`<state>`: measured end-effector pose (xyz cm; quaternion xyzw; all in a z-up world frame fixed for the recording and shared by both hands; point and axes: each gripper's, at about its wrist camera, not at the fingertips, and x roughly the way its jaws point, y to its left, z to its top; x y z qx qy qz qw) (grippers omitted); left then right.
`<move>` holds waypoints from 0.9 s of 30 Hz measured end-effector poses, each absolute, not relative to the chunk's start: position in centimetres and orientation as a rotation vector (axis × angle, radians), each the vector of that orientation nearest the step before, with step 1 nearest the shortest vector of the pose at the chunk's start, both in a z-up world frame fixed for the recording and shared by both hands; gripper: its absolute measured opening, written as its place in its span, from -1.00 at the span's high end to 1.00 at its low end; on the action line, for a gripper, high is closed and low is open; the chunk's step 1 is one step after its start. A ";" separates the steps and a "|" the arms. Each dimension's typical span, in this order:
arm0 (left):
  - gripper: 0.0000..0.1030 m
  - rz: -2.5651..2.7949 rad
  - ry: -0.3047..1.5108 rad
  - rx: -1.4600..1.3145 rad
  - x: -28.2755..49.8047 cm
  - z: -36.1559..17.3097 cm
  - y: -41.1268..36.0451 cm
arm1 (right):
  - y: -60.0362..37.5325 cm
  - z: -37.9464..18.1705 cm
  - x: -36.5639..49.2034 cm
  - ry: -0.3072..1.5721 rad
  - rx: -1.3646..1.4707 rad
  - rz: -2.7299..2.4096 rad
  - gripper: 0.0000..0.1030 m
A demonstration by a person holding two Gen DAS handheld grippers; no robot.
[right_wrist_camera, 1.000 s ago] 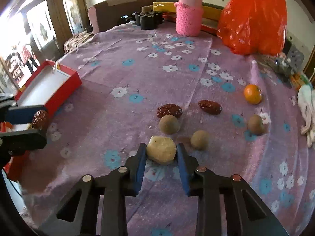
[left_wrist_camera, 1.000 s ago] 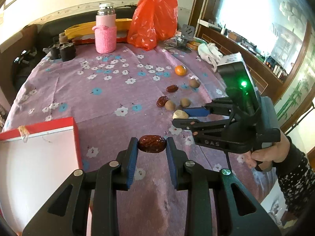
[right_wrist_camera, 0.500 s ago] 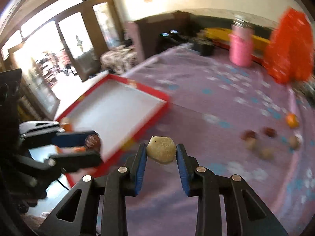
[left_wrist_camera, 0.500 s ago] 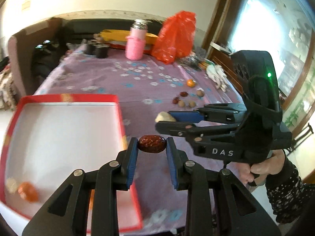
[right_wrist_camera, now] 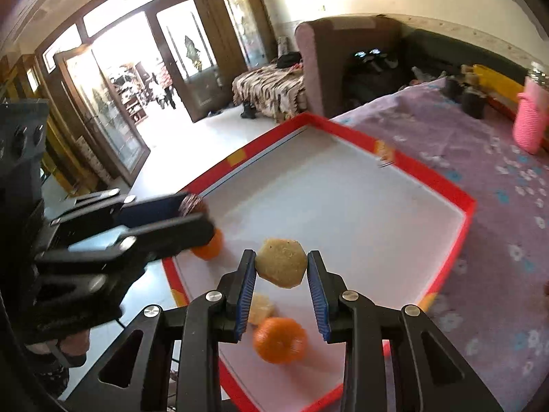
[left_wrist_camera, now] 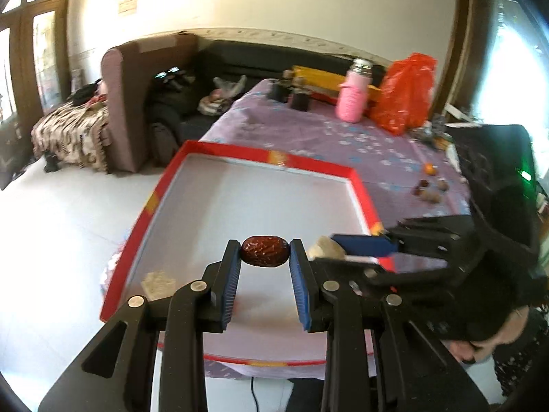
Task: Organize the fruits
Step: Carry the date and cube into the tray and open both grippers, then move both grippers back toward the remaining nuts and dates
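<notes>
While both tongs hung over the red-rimmed tray (left_wrist_camera: 360, 185), each was clenched on a fruit. The left tongs (left_wrist_camera: 265, 267) gripped a dark red date (left_wrist_camera: 264, 251) endwise between blue pads (left_wrist_camera: 230, 285), above the tray's white floor. The right tongs (right_wrist_camera: 281, 283) gripped a pale, peeled, faceted fruit (right_wrist_camera: 281, 262) between their pads, also above the tray.

From the left wrist, the right tongs (left_wrist_camera: 334, 252) reached in from the right, their pale fruit (left_wrist_camera: 324, 250) just beside the date. From the right wrist, the left tongs (right_wrist_camera: 192, 218) came in from the left, the date (right_wrist_camera: 190, 203) at their tips, over the tray's near-left corner.

Inside the tray (right_wrist_camera: 456, 195) lay two oranges, one (right_wrist_camera: 280, 340) below the right tongs and another (right_wrist_camera: 207, 249) partly hidden under the left tongs, plus a pale piece (right_wrist_camera: 260, 309) touching the nearer orange. The left view showed a pale piece (left_wrist_camera: 158, 283) near the tray's left wall.

The tray sat at the edge of a counter (left_wrist_camera: 308, 130) under a purple flowered cloth. Farther along it lay a small orange (left_wrist_camera: 429, 169) and several brown fruits (left_wrist_camera: 430, 190), well apart from the tray. A pink bottle (left_wrist_camera: 351, 101) and a red bag (left_wrist_camera: 403, 98) stood at the far end.
</notes>
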<state>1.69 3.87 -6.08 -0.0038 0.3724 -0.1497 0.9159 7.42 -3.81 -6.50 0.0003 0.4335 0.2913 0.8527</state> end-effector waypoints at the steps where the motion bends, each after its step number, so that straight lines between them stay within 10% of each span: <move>1: 0.48 -0.307 0.776 -0.014 2.0 -6.5 4.1 | -3.4 -6.8 7.5 0.920 -0.007 0.610 0.41; 18: 0.47 -0.229 0.849 0.000 3.4 -9.1 4.4 | -2.8 -8.8 8.3 0.994 0.016 0.596 0.33; 23: -0.26 -0.179 0.843 -0.014 3.3 -8.5 4.7 | -4.5 -7.5 7.9 0.975 0.051 0.578 0.19; 27: -0.36 -0.168 0.805 -0.010 2.8 -7.0 4.5 | -7.6 -5.4 7.4 0.911 0.087 0.540 0.12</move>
